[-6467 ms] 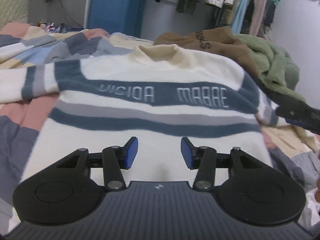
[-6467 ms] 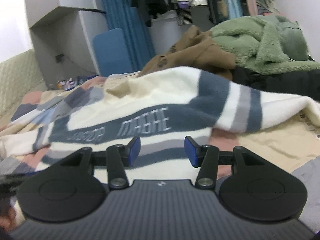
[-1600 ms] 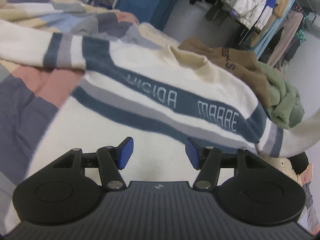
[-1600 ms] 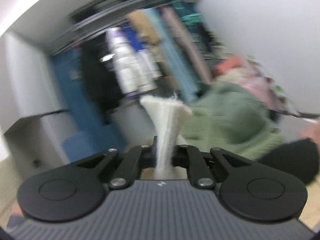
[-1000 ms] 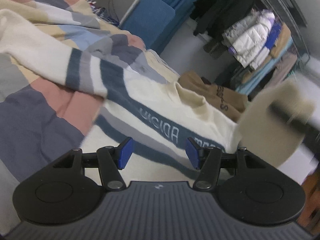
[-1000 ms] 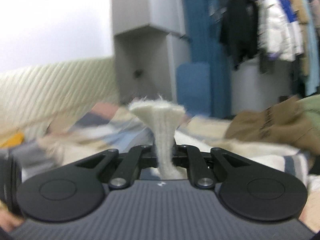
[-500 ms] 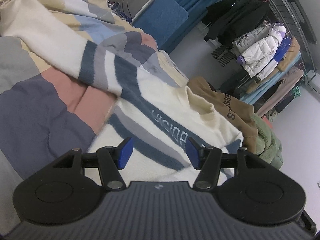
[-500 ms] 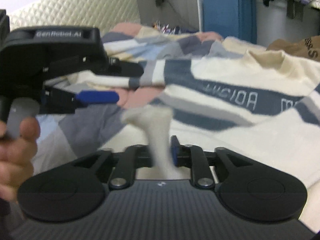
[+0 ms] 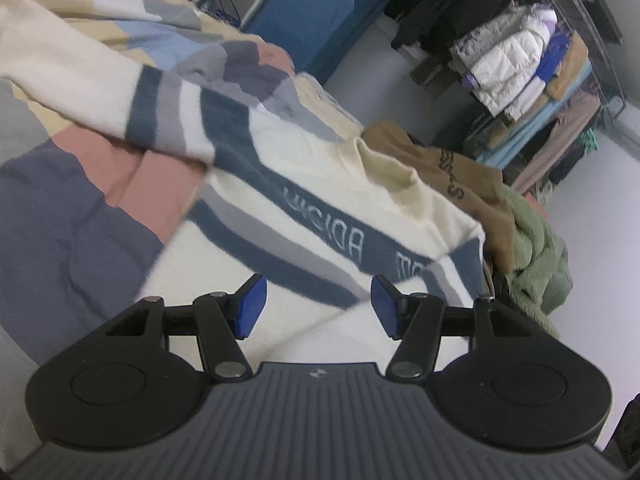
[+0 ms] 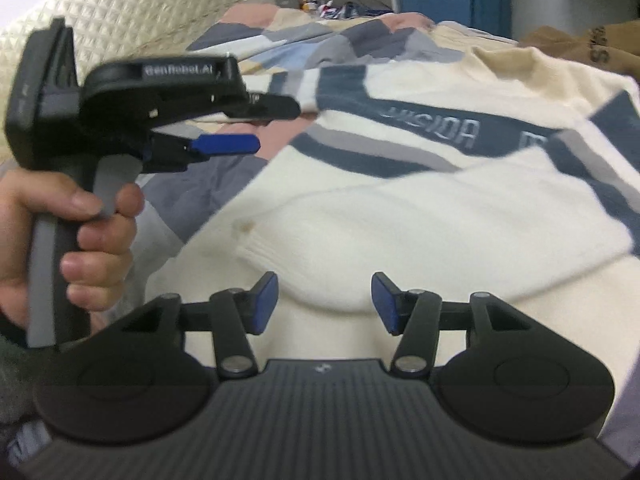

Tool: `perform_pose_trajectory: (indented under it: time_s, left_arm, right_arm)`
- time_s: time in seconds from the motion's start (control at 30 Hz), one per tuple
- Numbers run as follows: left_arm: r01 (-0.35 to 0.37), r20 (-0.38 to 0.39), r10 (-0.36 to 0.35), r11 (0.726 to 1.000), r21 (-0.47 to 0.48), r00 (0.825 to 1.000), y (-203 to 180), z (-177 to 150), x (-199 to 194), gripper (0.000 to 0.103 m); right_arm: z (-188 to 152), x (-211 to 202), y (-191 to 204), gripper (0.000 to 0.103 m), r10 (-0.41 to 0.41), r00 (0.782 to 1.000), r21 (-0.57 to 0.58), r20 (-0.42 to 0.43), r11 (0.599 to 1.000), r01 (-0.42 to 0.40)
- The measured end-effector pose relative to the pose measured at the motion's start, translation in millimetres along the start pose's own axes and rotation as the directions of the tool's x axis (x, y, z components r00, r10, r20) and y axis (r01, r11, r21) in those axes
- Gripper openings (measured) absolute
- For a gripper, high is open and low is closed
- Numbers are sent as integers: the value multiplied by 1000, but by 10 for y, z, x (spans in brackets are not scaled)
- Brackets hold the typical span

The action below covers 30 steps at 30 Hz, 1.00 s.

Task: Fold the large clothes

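Note:
A cream sweater (image 9: 320,208) with blue and grey stripes and pale lettering lies spread on the bed. One sleeve (image 9: 80,72) stretches off to the upper left. The other sleeve (image 10: 440,224) lies folded across the body, its cuff (image 10: 280,252) just ahead of my right gripper (image 10: 324,304). That gripper's jaws are opening, and the pads (image 10: 266,300) press on nothing. My left gripper (image 9: 318,306) hovers open over the sweater's lower body with nothing between its fingers. In the right wrist view the left gripper (image 10: 276,126) is at the left, held by a hand (image 10: 92,232).
A patchwork quilt (image 9: 72,216) covers the bed. A brown garment (image 9: 460,184) and a green fleece (image 9: 536,256) are piled at the far right. Behind stand a blue padded board (image 9: 304,16) and a clothes rack (image 9: 512,52). A quilted headboard (image 10: 120,4) stands at the left.
My right gripper swung the pinched cuff over the sweater, came down and opened; the sleeve now lies across the body. The left gripper stayed open and barely moved.

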<state>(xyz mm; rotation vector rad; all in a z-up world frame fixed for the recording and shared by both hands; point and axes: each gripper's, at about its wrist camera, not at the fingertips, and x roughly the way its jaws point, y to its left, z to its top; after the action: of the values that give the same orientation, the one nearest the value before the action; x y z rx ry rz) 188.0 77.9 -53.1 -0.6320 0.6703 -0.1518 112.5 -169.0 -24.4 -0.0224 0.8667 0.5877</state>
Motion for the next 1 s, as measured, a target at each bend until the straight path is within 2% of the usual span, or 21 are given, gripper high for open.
perform_pose_trajectory:
  time_s: [0.13, 0.27, 0.47, 0.63, 0.73, 1.0]
  left_arm:
    - [16, -40, -16, 1000, 19, 999, -69, -81, 97, 63]
    - [14, -87, -7, 997, 71, 996, -173, -206, 212, 63]
    - [6, -144, 21, 982, 190, 989, -376, -344, 458, 63]
    - [-11, -176, 58, 966, 259, 983, -426, -426, 638, 63]
    - [-28, -205, 86, 963, 269, 975, -389, -456, 744, 63]
    - [-69, -221, 144, 946, 317, 964, -412, -562, 885, 63]
  right_arm:
    - [-42, -107, -260, 54, -9, 999, 73, 31, 997, 7]
    - [-55, -69, -525, 54, -102, 993, 95, 63, 991, 96]
    - [-5, 122, -924, 54, -217, 971, 150, 100, 968, 201]
    - [44, 290, -1096, 53, -248, 961, 141, 118, 963, 231]
    - [37, 376, -1179, 52, -285, 950, 182, 128, 948, 260]
    - [-86, 538, -1257, 52, -283, 952, 182, 114, 948, 260]
